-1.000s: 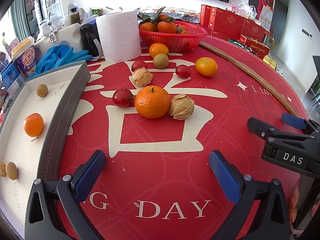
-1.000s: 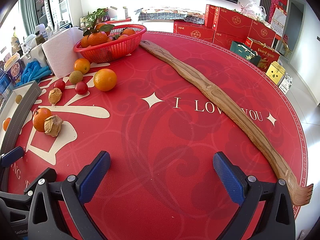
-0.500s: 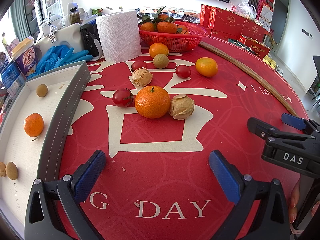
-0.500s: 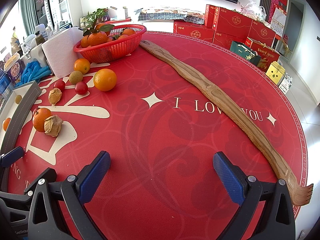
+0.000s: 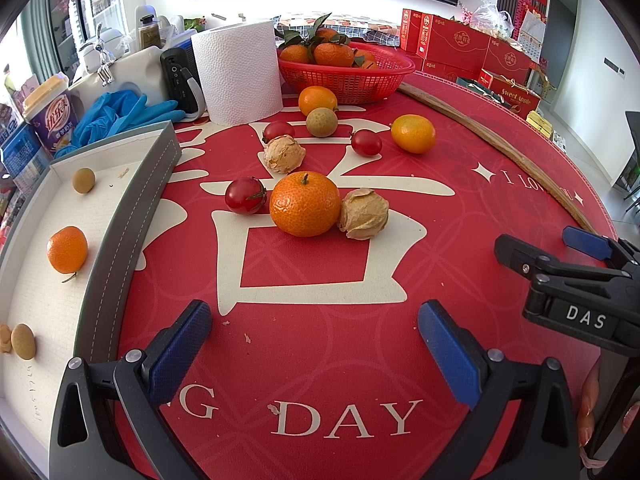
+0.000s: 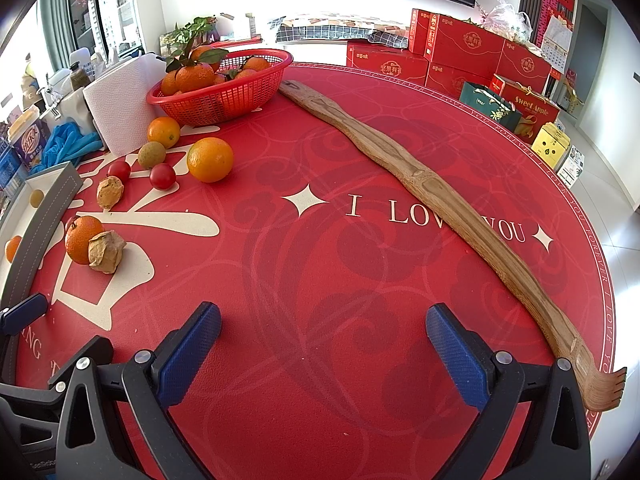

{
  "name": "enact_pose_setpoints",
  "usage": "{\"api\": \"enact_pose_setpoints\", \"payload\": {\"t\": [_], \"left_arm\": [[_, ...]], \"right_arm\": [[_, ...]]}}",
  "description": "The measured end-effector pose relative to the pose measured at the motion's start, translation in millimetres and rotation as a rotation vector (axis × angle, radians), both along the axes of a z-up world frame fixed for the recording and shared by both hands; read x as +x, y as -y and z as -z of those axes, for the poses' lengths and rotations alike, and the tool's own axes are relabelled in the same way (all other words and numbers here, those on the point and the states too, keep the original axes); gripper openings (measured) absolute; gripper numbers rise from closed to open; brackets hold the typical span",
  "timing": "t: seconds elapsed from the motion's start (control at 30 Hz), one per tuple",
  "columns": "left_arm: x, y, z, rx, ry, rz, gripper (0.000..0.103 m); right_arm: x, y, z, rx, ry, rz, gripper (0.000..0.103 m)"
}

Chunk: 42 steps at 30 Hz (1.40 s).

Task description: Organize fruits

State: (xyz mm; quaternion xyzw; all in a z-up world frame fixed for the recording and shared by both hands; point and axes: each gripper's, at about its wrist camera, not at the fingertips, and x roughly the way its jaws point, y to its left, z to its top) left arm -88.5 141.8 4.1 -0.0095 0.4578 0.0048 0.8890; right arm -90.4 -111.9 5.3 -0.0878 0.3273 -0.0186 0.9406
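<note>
Left gripper [image 5: 314,350] is hovering low over the red surface [image 5: 320,272], jaws spread wide and empty; the mandarin [image 5: 305,204] is sitting ahead. Right gripper [image 6: 323,348] is hanging alongside, equally spread, gripping nothing.

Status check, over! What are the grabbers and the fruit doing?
Left gripper open, empty. Right gripper open, empty. Big mandarin on mat, tray beside. Nothing blocking.
</note>
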Motion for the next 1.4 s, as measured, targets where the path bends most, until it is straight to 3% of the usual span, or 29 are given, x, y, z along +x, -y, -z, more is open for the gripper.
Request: {"api": "enact_pose_setpoints", "payload": {"t": [0.37, 0.67, 0.8, 0.87, 1.27, 1.33, 1.4], "left_arm": [[-6, -8, -2, -0.007, 0.004, -0.011, 0.103], [-2, -39, -20, -0.077, 0.014, -0.027, 0.092], [19, -33, -12, -0.023, -0.048, -0.017, 0.069], [25, -30, -12, -0.004, -0.043, -0.024, 0.068], [61, -9, -15, -0.074, -0.050, -0.020, 0.066], [63, -8, -15, -0.046, -0.035, -0.034, 0.047], [59, -9, -15, -0.033, -0.024, -0.027, 0.041]], "right_arm": [[0, 0, 0, 0.000, 0.000, -0.001, 0.103], [0, 0, 0, 0.000, 0.000, 0.000, 0.103], [0, 0, 0, 0.000, 0.000, 0.000, 0.103], [0, 0, 0, 0.000, 0.000, 0.000, 0.103], [0, 0, 0, 0.000, 0.001, -0.001, 0.103], [0, 0, 0, 0.000, 0.001, -0.001, 0.103], [0, 0, 0, 0.000, 0.001, -0.001, 0.103]]}}
